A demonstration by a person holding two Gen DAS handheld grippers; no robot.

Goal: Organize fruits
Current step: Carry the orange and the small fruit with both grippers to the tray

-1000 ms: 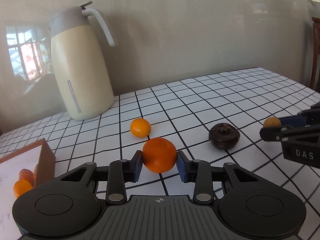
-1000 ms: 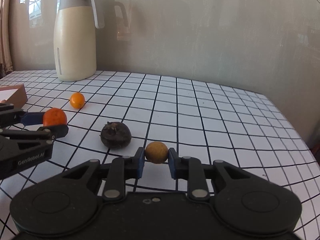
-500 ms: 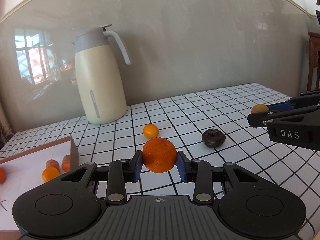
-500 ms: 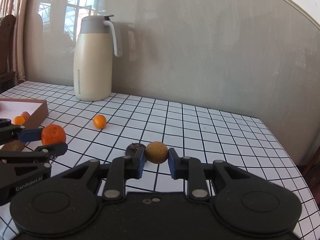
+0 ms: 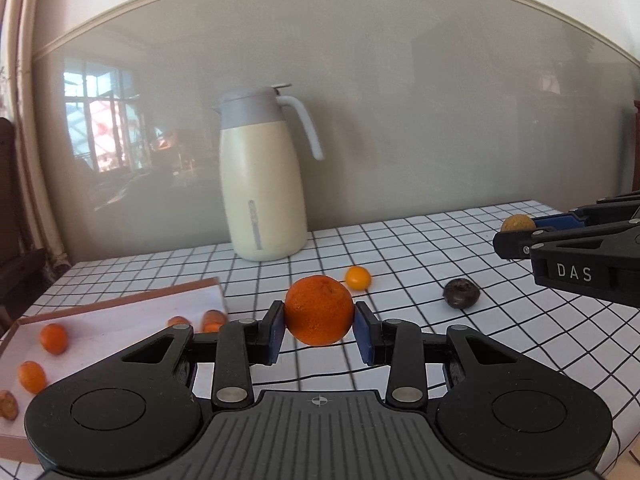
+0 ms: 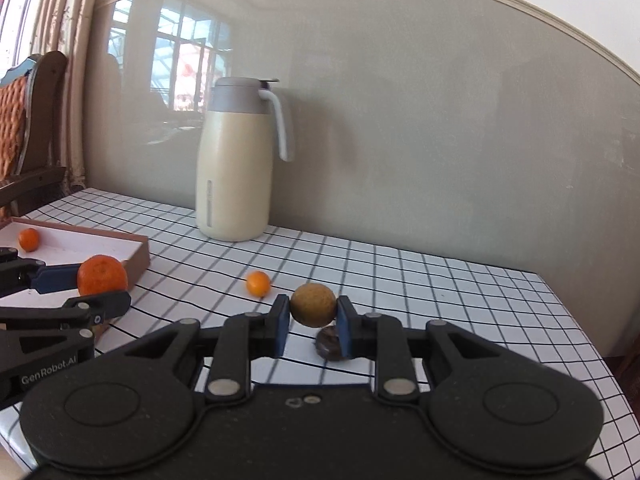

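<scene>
An orange [image 5: 319, 309] is gripped between the closed jaws of the left gripper [image 5: 319, 330], and a small brownish-yellow fruit [image 6: 313, 304] is clamped in the right gripper [image 6: 312, 326]. Both have been lifted higher above the checked table [image 5: 420, 248] than a second ago, with more wall now seen. The box [image 5: 120, 308] at the table's left edge, with small oranges inside, has come further into view. A dark fruit [image 5: 461, 293] and a small orange [image 5: 358, 277] are left mid-table, the jug [image 5: 262, 176] at the far edge.
</scene>
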